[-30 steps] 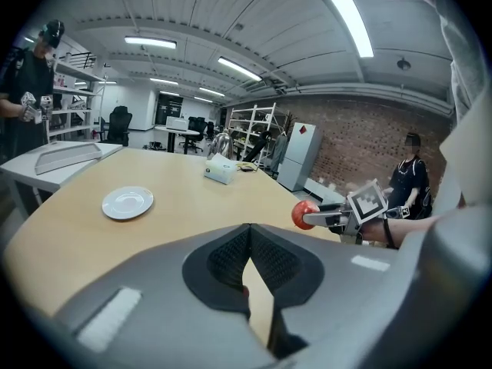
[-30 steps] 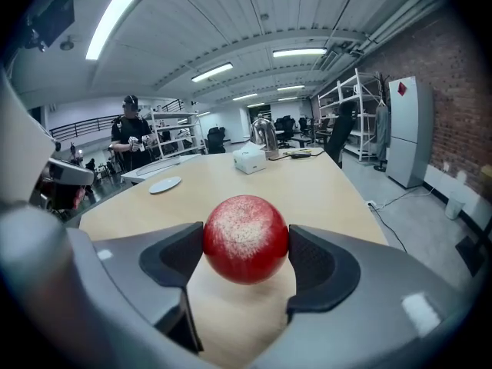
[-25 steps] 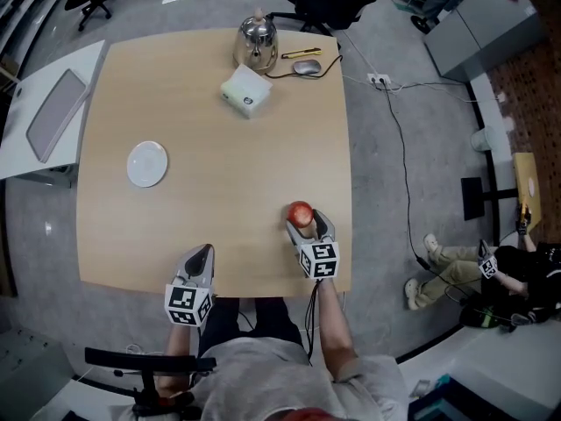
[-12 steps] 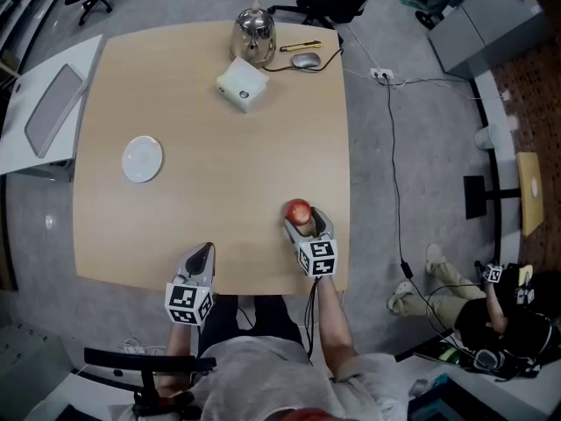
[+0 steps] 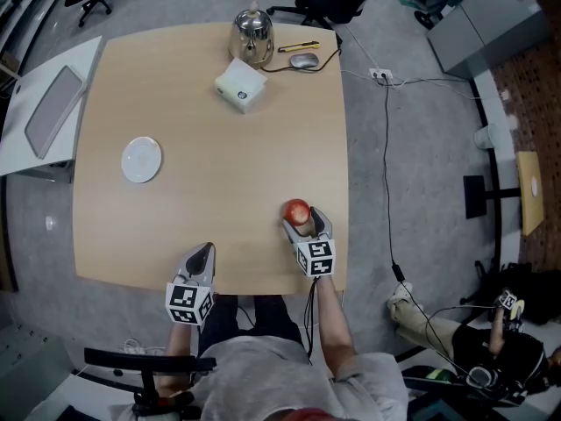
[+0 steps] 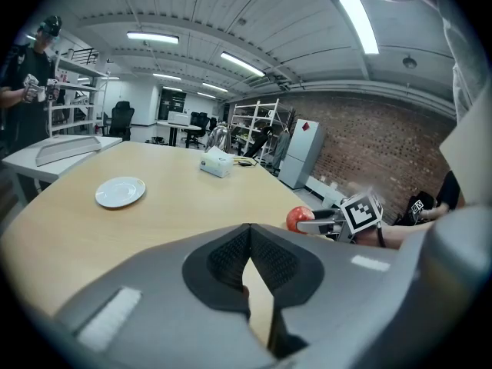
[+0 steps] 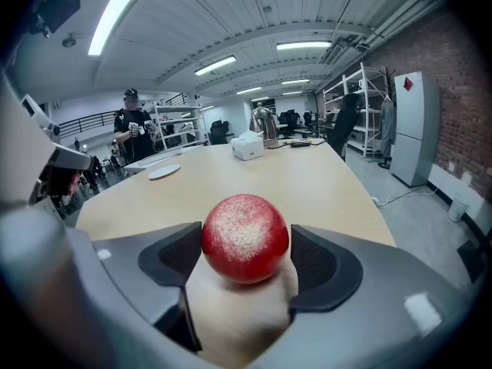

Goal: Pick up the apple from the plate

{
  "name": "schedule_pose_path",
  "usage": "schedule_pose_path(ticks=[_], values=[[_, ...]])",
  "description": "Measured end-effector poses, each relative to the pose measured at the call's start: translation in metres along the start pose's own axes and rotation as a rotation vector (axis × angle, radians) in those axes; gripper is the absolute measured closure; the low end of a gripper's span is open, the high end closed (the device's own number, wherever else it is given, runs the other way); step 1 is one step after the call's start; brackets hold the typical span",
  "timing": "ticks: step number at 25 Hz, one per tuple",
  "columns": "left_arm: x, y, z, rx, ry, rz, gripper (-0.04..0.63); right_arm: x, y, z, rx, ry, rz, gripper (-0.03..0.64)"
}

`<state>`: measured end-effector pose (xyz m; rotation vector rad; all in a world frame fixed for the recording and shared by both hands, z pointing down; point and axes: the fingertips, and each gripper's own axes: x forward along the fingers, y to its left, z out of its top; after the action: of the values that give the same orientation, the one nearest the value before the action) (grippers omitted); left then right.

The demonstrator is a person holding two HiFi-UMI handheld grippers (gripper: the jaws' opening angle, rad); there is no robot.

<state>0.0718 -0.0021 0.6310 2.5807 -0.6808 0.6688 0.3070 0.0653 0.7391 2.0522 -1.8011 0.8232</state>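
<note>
A red apple [image 5: 298,210] sits between the jaws of my right gripper [image 5: 301,219], which is shut on it near the right front part of the wooden table [image 5: 219,200]. In the right gripper view the apple [image 7: 245,237] touches both pads and fills the gap. The white plate [image 5: 141,160] lies bare at the table's left, far from both grippers. My left gripper [image 5: 201,251] rests at the front edge, shut with nothing in it; its pads [image 6: 231,256] meet at the tip. From the left gripper view the apple [image 6: 297,218] shows to the right.
A metal kettle [image 5: 252,33], a white box [image 5: 241,86], a mouse [image 5: 305,60] and a yellow pen [image 5: 300,46] stand at the far edge. A white side table [image 5: 53,103] adjoins the left side. A cable runs across the floor on the right.
Both grippers and the apple hold still. The head view has shifted slightly, and a person on the floor at the right has moved toward the lower right corner.
</note>
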Motion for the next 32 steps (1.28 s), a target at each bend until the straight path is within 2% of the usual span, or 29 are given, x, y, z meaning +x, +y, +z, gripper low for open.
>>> schedule_pose_path(ticks=[7,20,26,32], values=[[-0.001,0.002,0.003,0.003,-0.009,0.001,0.575,-0.003,0.002,0.002,-0.005,-0.001,0.002,0.235],[-0.011,0.009,0.023,0.009,-0.048,0.008,0.575,-0.019,0.003,0.038,0.004,-0.057,-0.024,0.235],[-0.011,0.010,0.038,0.028,-0.077,0.003,0.575,-0.024,0.009,0.055,-0.027,-0.077,-0.022,0.264],[-0.022,0.012,0.060,0.043,-0.125,0.007,0.575,-0.038,0.020,0.075,-0.031,-0.101,-0.009,0.324]])
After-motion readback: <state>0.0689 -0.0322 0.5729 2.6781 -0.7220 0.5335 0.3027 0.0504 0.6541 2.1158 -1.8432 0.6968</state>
